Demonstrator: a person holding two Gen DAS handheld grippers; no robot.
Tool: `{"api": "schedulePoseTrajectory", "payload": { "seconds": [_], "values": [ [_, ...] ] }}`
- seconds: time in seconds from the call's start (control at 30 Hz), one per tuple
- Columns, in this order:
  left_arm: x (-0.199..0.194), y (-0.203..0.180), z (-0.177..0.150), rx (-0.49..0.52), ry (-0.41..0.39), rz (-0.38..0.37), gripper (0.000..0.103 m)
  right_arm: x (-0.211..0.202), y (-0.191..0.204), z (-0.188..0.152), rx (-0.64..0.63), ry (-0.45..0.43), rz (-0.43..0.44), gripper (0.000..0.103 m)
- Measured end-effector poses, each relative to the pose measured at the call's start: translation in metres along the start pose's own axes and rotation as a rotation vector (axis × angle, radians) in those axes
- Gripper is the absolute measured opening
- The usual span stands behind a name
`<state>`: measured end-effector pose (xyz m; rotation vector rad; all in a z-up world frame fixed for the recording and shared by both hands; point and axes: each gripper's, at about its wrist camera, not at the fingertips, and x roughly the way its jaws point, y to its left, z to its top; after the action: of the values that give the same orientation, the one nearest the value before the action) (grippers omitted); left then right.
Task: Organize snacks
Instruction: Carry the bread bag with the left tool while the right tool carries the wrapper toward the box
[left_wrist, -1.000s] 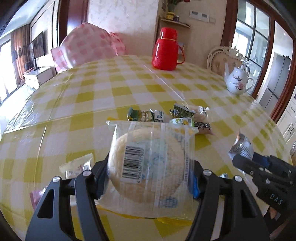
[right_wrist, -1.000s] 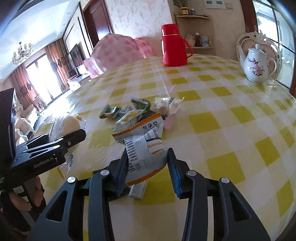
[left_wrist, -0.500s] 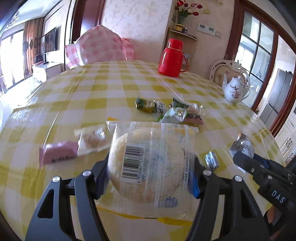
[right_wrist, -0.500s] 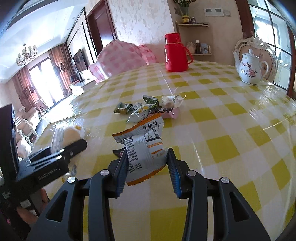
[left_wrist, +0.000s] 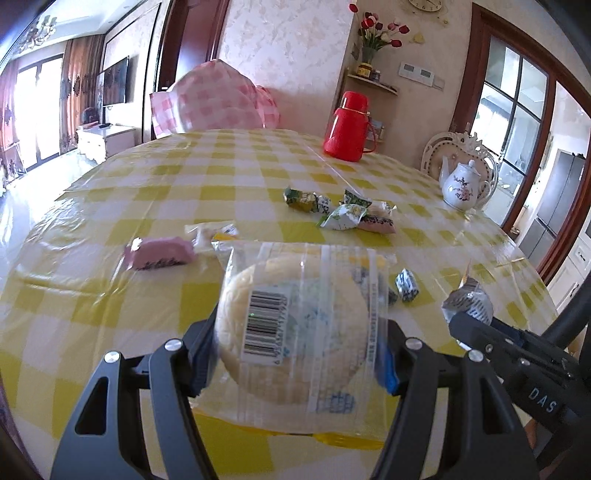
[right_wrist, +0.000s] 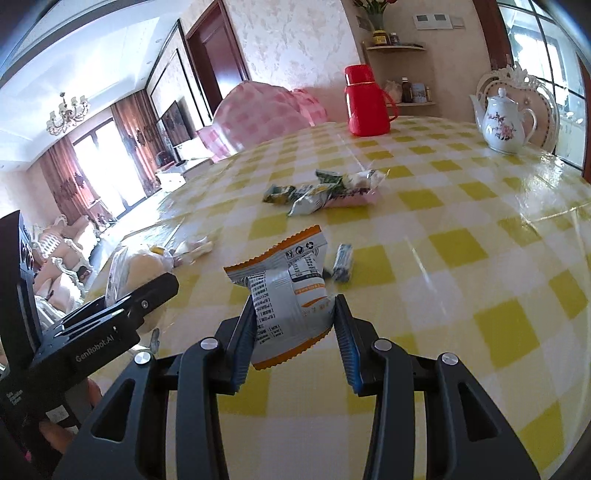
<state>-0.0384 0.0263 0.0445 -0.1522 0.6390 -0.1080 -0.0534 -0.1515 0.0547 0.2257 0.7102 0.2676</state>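
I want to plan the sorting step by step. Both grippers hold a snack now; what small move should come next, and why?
Probably carry both toward the snack pile mid-table. The left gripper grips a round cake packet, the right gripper a silver-orange packet, both lifted above the table.

"DAS" on the right tongs (left_wrist: 466, 325), "GenRobot.AI" on the left tongs (right_wrist: 162, 284).

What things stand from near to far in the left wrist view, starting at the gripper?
Left gripper shut on the clear-wrapped round cake → pink snack pack → green candy cluster → red thermos.
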Motion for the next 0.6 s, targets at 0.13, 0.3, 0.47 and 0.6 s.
{"api": "schedulePoseTrajectory", "payload": {
  "seconds": [0.13, 0.3, 0.47, 0.6],
  "values": [
    [-0.017, 0.006, -0.01, 0.0, 0.016, 0.012, 0.067, -0.012, 0.007, -0.007, 0.004, -0.011, 0.036, 0.04],
    [-0.042, 0.02, -0.026, -0.001, 0.036, 0.034, 0.067, -0.02, 0.021, -0.019, 0.0, 0.006, 0.097, 0.04],
    [-0.068, 0.042, -0.043, -0.005, 0.052, 0.076, 0.067, -0.027, 0.046, -0.032, -0.045, 0.027, 0.143, 0.04],
    [-0.097, 0.072, -0.054, -0.022, 0.053, 0.126, 0.067, -0.034, 0.086, -0.046, -0.119, 0.048, 0.199, 0.04]
  ]
}}
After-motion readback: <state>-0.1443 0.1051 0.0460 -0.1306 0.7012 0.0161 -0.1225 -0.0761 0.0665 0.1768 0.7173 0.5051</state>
